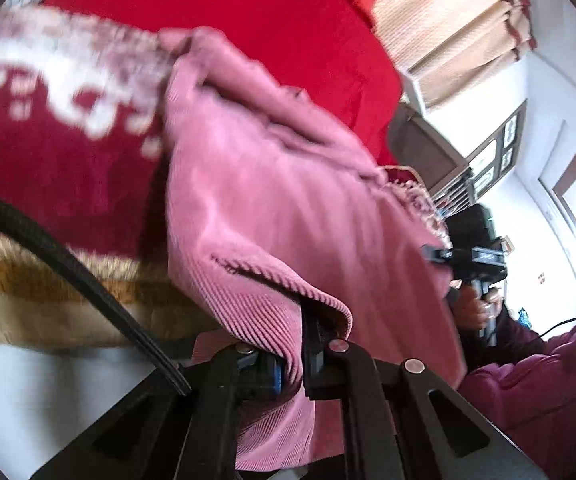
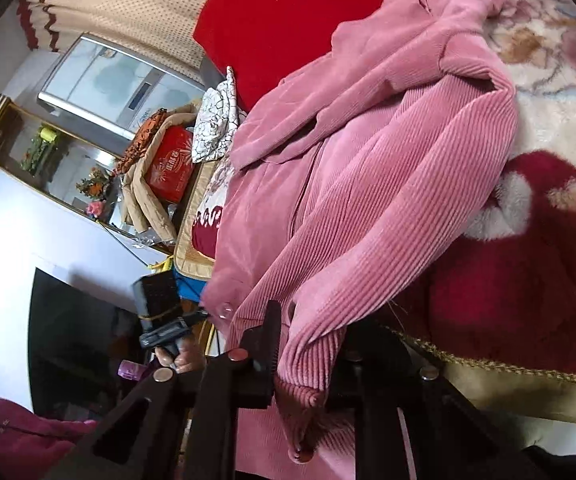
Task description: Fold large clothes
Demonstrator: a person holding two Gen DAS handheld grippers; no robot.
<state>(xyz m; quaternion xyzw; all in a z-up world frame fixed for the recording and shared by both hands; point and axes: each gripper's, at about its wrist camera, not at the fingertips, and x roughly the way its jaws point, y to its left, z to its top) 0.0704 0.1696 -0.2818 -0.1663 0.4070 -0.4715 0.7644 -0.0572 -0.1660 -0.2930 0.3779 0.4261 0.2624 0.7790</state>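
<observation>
Red plush bedding with white scrollwork covered the bed, and a beige curtain hung at one o'clock in the left wrist view. Across the bed lay the pink corduroy jacket, most of it on the blanket and its near edge hanging over the side toward the person. The left gripper had its jaws clamped on a ribbed fold of that edge at six o'clock. In the right wrist view the right gripper was likewise clamped on the jacket's ribbed cuff or hem; exactly which part could not be told. Each tool showed in the other's view: the right at three o'clock, the left at eight. Both grips looked freshly made, so the step in hand appeared to be lifting the near edge for a fold. The next move probably called for carrying both held points together over the body of the jacket, keeping the cloth taut and level.
</observation>
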